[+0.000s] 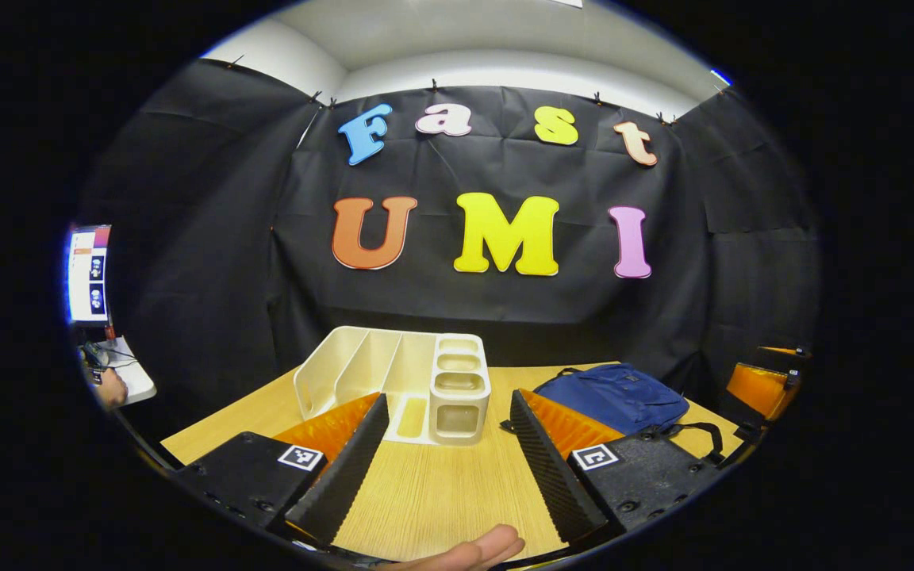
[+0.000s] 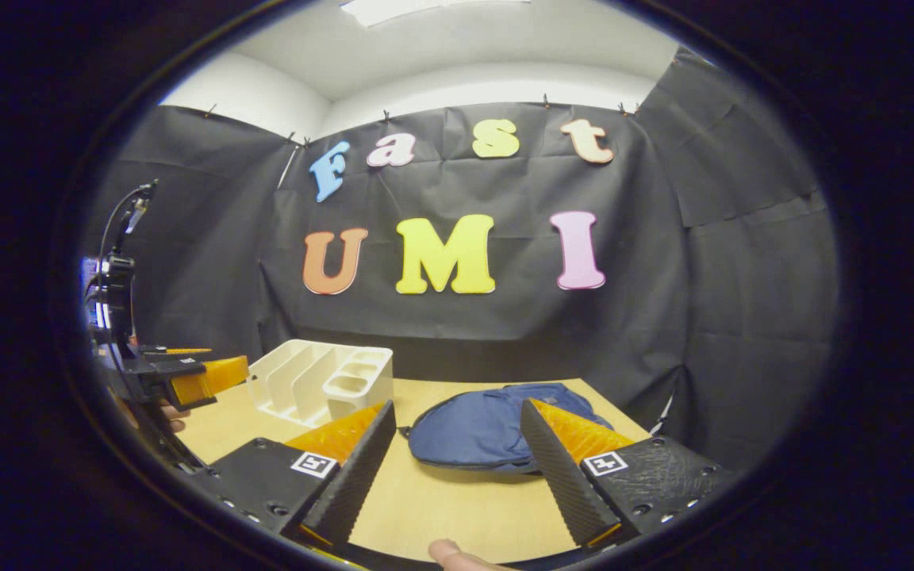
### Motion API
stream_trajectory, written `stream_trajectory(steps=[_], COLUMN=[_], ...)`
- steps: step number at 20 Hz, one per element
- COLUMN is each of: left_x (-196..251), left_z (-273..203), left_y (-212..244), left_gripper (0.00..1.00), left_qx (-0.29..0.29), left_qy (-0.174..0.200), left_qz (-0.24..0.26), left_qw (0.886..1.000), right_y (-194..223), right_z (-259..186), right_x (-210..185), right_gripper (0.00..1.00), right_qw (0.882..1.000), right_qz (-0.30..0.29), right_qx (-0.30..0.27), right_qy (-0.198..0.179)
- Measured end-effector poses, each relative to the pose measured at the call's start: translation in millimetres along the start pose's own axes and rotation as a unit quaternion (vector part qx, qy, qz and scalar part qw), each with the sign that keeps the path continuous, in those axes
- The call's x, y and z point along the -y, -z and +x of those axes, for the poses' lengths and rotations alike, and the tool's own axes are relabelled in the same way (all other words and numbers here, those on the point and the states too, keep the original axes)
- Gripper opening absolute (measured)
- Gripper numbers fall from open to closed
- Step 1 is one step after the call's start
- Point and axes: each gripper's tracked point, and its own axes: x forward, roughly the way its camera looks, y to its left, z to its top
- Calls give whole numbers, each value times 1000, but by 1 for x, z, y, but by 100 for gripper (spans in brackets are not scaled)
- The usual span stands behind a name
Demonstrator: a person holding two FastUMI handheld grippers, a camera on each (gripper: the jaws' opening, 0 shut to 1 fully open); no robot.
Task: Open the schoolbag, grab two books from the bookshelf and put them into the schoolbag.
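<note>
Wooden table (image 1: pixel 441 492): bookshelf (image 1: pixel 401 381) far-left, schoolbag (image 2: pixel 481 428) beside. Left gripper (image 1: pixel 449 416), right gripper (image 2: pixel 457 424) fingers apart, empty.

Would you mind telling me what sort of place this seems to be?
Probably a staged recording booth: black cloth wall, a wooden table with a white bookshelf and blue schoolbag, and a monitor at the side.

Each claw (image 1: pixel 445 444) has black ribbed fingers (image 1: pixel 346 468) with orange backs.

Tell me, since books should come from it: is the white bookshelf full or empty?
Empty: the white bookshelf shows bare dividers and hollow compartments in both views, with no books standing in its slots.
</note>
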Motion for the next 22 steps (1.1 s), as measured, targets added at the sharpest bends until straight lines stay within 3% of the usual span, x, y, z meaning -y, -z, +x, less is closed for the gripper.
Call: stream_trajectory(steps=[2, 10, 12, 16, 18, 22], left_x=[0, 16, 15, 10, 4, 5], left_z=[-1, -4, -3, 1, 1, 5], left_y=[0, -1, 2, 7, 9, 15], left_gripper=[98, 98, 98, 98, 98, 98], left_qx=[-1, 6, 3, -4, -7, -18], left_qy=[-2, 15, 10, -2, -14, -12], left_qz=[8, 24, 26, 32, 39, 31], left_qw=[1000, 1000, 1000, 999, 999, 999], right_y=[3, 22, 26, 26, 27, 27], right_z=[0, 8, 8, 12, 11, 12], right_x=[5, -9, -14, -2, -4, -2], right_gripper=[97, 96, 96, 94, 99, 97], right_qw=[1000, 1000, 999, 999, 1000, 1000], right_qz=[0, 12, 19, -3, -4, -8], right_qx=[0, -19, -28, -23, -23, -21], right_qy=[15, 9, -1, 22, 21, 19])
